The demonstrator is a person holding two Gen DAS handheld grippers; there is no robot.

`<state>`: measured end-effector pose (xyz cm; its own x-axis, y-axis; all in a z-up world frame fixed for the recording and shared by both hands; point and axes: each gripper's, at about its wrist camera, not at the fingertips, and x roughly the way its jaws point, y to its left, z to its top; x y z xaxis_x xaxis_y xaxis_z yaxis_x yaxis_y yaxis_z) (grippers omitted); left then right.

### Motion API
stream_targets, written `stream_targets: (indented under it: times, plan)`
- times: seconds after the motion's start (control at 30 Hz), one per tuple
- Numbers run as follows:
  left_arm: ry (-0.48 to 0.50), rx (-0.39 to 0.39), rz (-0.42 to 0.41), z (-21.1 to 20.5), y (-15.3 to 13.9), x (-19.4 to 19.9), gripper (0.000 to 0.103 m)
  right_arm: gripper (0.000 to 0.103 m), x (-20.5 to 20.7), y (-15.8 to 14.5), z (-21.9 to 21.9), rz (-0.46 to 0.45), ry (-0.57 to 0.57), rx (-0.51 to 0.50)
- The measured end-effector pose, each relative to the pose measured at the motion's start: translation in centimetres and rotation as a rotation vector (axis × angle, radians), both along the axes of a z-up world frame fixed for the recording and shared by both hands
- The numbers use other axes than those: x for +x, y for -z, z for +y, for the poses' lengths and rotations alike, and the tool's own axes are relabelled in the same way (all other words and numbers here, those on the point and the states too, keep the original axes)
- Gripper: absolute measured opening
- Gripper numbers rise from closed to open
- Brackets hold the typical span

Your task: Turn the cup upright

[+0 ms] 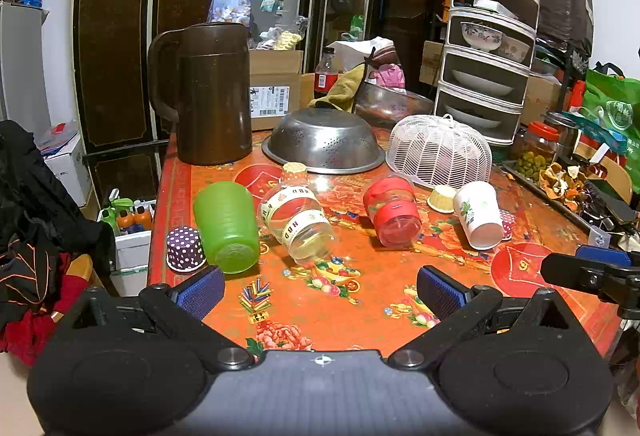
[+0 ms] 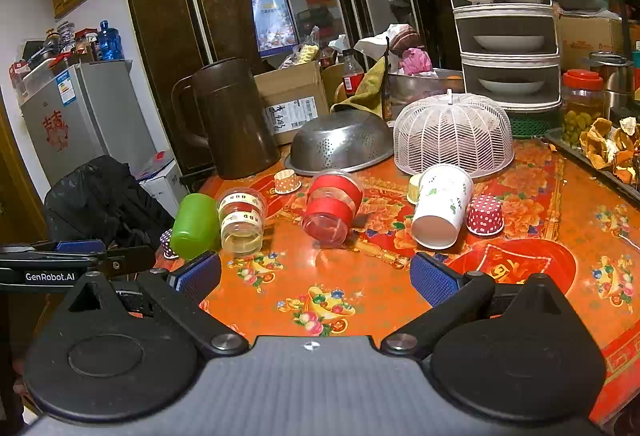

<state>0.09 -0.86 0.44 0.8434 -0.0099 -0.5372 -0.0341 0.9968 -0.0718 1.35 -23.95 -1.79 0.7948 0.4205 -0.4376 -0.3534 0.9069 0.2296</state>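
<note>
Four cups: we're seeing green cup (image 1: 227,226), clear banded cup (image 1: 296,222), red-banded cup (image 1: 393,211), paper cup (image 1: 479,214) all lying tipped on the table (image 1: 360,300).
Handling: we're guessing they're light, thin-walled and slick, so grip mid-body.
Left gripper (image 1: 320,290): fingers spread, empty, cups sitting at 12 o'clock, apart.
Right gripper (image 2: 316,274): spread, empty, paper cup at 1 o'clock.

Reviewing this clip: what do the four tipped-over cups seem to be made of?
Green cup: translucent, ribbed, probably plastic. Clear cup with HBD bands: see-through, glossy, plastic or glass, can't tell which. Red-banded cup: clear body, red-tinted base, likely plastic. White cup: opaque, matte, printed leaves, looks like paper.
</note>
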Motion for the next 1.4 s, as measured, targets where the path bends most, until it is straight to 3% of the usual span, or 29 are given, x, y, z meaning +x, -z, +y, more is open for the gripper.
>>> stream_targets:
  times: [1.4]
  plan:
    - [0.003,-0.002,-0.001,-0.13,0.16,-0.11,0.103,0.102,0.15,0.39,0.07,-0.002,-0.002,-0.002]
